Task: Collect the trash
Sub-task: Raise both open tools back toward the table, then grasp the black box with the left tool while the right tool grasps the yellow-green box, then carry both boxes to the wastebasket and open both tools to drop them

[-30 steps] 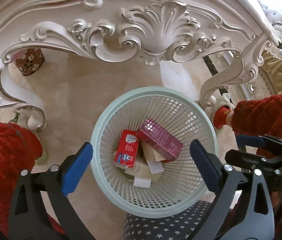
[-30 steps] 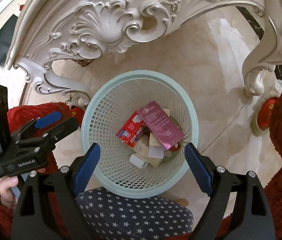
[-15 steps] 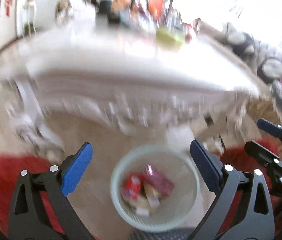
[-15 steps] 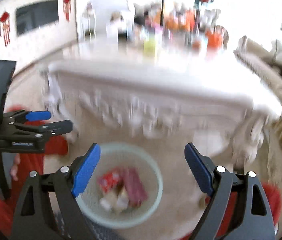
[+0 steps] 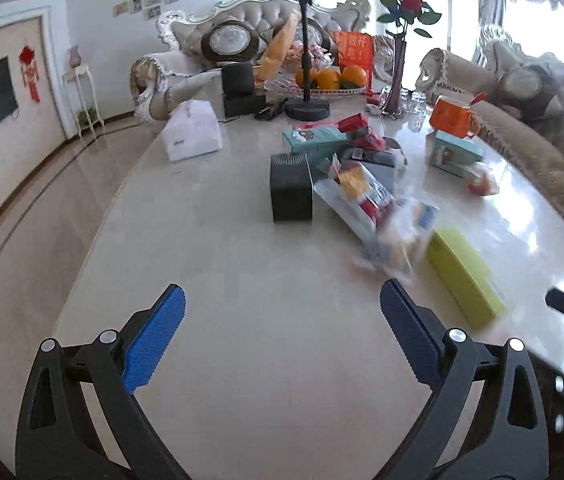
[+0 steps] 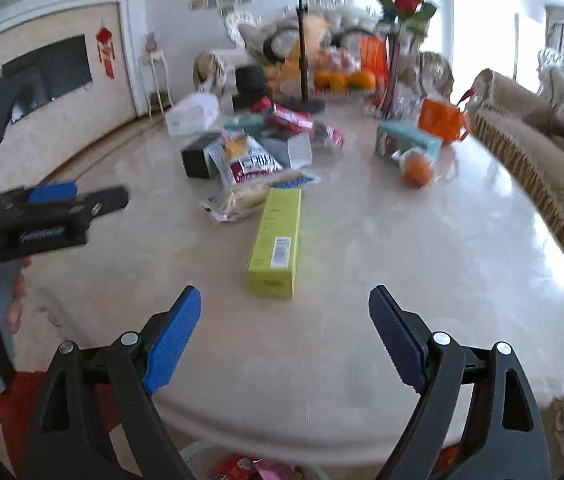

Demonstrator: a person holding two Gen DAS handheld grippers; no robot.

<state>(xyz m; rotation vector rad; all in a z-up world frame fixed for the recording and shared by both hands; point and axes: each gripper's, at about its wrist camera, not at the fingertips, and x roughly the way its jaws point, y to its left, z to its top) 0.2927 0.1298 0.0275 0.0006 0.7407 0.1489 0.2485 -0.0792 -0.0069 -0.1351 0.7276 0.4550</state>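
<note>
Both grippers have been lifted from over the basket on the floor and are now held above the marble table (image 5: pixel 242 280), pointing down across it. Nothing is carried: the left gripper (image 5: pixel 282 340) is spread wide with only bare tabletop between its blue pads, and the right gripper (image 6: pixel 284 338) is spread just as wide and empty, which suits a fresh reach for more litter. Taking the yellow-green box (image 6: pixel 278 236) as landmark, it is seen lying flat just beyond the right gripper, and is judged the likeliest next pick. Behind it a crumpled snack wrapper (image 6: pixel 242 200) touches its far end, and a black box (image 5: pixel 291 188) is set farther back to the left amid heaped packets. Below the table's near edge, a sliver of the basket (image 6: pixel 250 470) is visible, with red and pink packaging already inside.
</note>
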